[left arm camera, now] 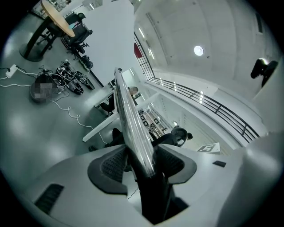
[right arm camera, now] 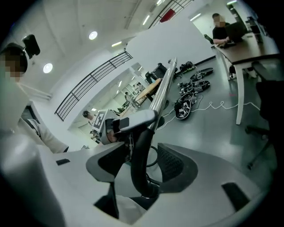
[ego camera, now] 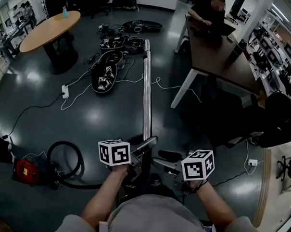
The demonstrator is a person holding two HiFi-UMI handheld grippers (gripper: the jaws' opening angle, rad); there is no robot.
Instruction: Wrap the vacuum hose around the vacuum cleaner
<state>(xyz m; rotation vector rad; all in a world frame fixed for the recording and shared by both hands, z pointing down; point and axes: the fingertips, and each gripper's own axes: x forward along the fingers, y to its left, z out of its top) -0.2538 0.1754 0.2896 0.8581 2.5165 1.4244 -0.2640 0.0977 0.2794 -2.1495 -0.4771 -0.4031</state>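
Observation:
A long shiny vacuum wand (ego camera: 146, 89) runs away from me across the dark floor. My left gripper (ego camera: 143, 147) is shut on its near end; in the left gripper view the wand (left arm camera: 128, 115) sits pinched in my left gripper (left arm camera: 142, 162). My right gripper (ego camera: 165, 163) comes in from the right, just below it. In the right gripper view the black curved handle (right arm camera: 138, 155) stands inside my right gripper (right arm camera: 141, 164), which is shut on it. The red vacuum cleaner (ego camera: 26, 171) lies on the floor at the left. Its black hose (ego camera: 65, 142) loops beside it.
A dark desk (ego camera: 219, 52) with white legs stands at the right, with a person (ego camera: 208, 12) seated at it. A round wooden table (ego camera: 50, 28) is far left. Black cases (ego camera: 105, 76), white cables and a power strip (ego camera: 65, 91) litter the floor ahead. A dark chair (ego camera: 275, 117) stands at the right.

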